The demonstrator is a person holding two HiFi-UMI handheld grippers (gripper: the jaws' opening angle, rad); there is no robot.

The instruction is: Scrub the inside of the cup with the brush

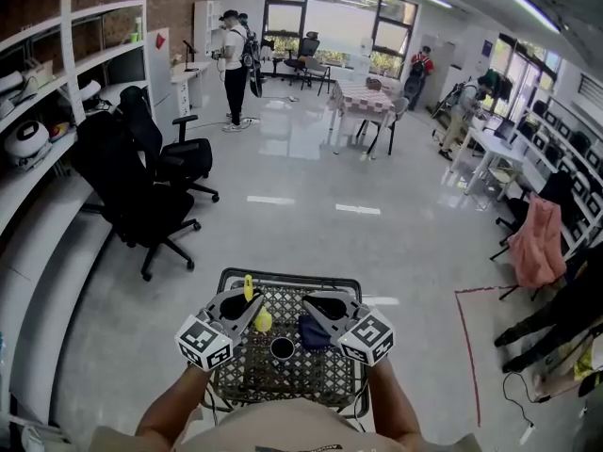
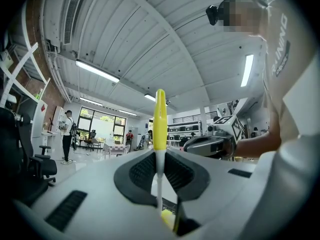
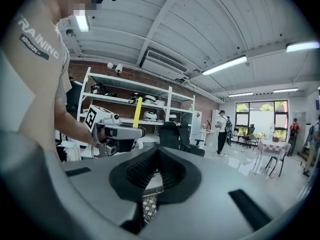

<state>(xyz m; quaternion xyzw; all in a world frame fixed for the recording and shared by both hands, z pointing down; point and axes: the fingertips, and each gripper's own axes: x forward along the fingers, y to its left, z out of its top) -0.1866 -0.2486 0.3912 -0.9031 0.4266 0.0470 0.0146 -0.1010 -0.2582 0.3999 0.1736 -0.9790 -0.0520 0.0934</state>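
From overhead, the head camera looks down on the left tool (image 1: 243,305) and right tool (image 1: 320,309) above the counter (image 1: 287,277), while each tool's own camera, close behind its jaws, apparently faces the other tool.

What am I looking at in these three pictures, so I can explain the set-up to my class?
A person, not a robot, holds a two-jaw tool in each hand. One picture comes from a head camera looking down; the others from cameras riding on each tool. The left hand-held gripper is clamped on a yellow-handled brush. The right hand-held gripper is shut and empty. Below them stands a small mesh table bearing a dark cup and a dark blue item I cannot identify.
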